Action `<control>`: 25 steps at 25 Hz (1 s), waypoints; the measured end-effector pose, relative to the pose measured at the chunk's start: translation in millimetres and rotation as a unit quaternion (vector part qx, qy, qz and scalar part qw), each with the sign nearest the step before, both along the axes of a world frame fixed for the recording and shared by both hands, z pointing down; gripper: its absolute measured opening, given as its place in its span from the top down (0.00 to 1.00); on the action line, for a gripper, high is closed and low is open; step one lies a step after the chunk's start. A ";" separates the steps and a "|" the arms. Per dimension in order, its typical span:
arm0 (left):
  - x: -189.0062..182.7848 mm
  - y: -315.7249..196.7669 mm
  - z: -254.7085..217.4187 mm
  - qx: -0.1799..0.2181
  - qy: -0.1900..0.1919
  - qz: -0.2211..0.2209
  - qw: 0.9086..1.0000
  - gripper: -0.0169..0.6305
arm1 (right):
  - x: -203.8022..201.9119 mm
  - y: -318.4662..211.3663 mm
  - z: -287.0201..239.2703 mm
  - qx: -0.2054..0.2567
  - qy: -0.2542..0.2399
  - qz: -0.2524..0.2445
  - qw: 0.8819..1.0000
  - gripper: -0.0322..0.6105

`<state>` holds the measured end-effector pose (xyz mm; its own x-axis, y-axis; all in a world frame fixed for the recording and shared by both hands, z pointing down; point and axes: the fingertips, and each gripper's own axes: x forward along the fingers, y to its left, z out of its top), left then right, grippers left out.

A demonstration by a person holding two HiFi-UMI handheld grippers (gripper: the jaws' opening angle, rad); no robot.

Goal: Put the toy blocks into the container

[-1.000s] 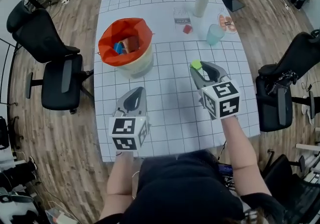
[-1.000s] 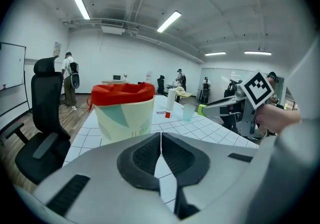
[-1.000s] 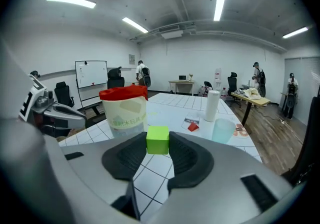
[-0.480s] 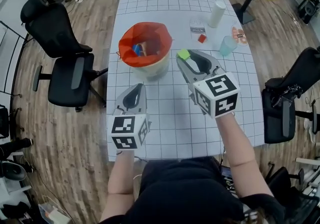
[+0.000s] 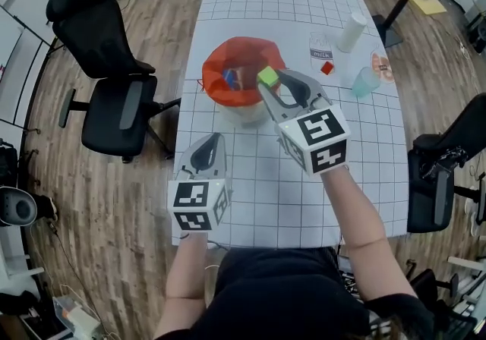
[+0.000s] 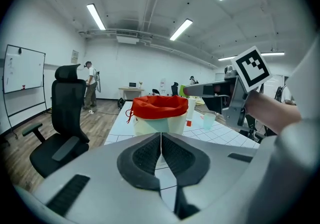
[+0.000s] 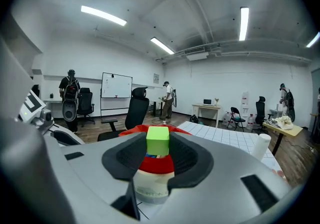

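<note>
Block (image 5: 266,76) above container (image 5: 216,65) rim; cup (image 5: 365,82) well right.

Open tabletop (image 5: 262,202) around container (image 5: 219,65); cup (image 5: 365,82) rightward

green block (image 5: 266,75) aloft, red-lined container (image 5: 215,65) upright

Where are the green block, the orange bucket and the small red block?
green block (image 5: 266,76), head view, top face.
orange bucket (image 5: 241,47), head view, liner's far rim.
small red block (image 5: 326,68), head view, top face.
</note>
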<state>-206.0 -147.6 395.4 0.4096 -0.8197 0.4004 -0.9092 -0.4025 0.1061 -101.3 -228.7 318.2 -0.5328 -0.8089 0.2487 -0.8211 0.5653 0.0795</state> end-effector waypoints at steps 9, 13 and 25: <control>-12.6 2.1 8.7 -0.010 0.000 -0.017 1.000 0.93 | -12.8 -12.0 18.7 0.003 0.034 -0.003 0.999 0.70; -12.6 2.8 8.9 -0.010 0.002 -0.020 1.000 0.93 | -11.6 -11.7 20.9 0.004 0.031 0.000 0.999 0.70; 29.0 -0.2 6.5 -0.010 0.005 0.014 1.000 0.93 | 28.6 -6.2 18.6 -0.003 0.013 0.021 1.000 0.70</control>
<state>-177.0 -147.8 401.9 0.4359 -0.7999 0.4125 -0.8968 -0.4249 0.1237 -72.7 -234.9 336.8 -0.4918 -0.8285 0.2677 -0.8415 0.5312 0.0983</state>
